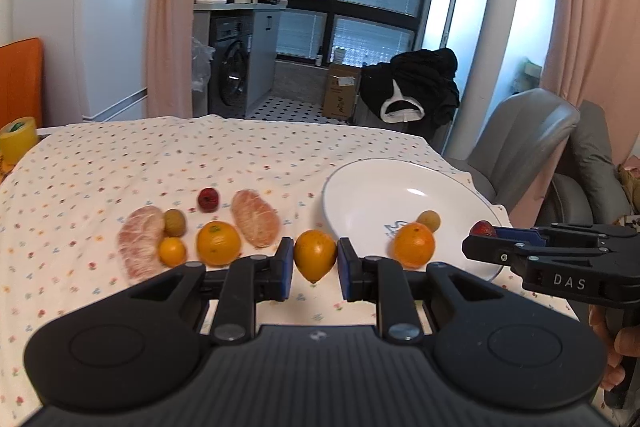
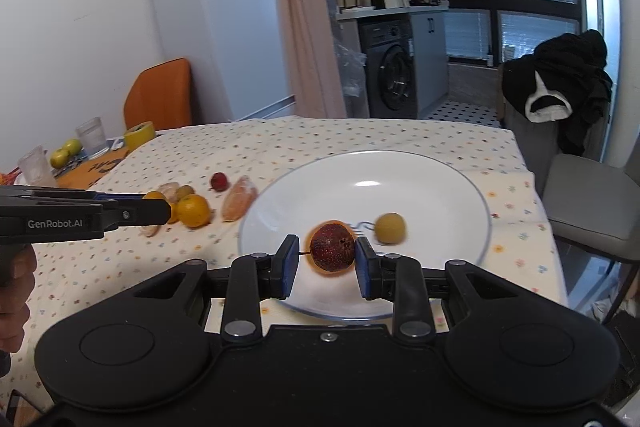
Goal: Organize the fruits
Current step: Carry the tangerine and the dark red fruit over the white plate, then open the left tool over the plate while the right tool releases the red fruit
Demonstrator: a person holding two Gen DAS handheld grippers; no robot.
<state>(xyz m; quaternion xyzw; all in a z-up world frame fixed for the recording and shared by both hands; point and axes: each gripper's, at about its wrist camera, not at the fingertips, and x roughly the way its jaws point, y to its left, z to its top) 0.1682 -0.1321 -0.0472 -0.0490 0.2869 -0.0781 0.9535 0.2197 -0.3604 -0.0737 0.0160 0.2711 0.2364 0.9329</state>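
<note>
My left gripper [image 1: 316,261] clamped on orange fruit [image 1: 315,254], above tablecloth [image 1: 240,155] beside plate [image 1: 360,195]. My right gripper [image 2: 327,254]: red fruit [image 2: 332,247] between pads over plate; grip unclear.

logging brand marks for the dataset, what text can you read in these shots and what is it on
"DAS" on the side of the right tongs.
"GenRobot.AI" on the side of the left tongs.
Blue print on the plate: too blurred to read.
Label on the cardboard box: too small.
Black letters on the orange mat: unreadable.
</note>
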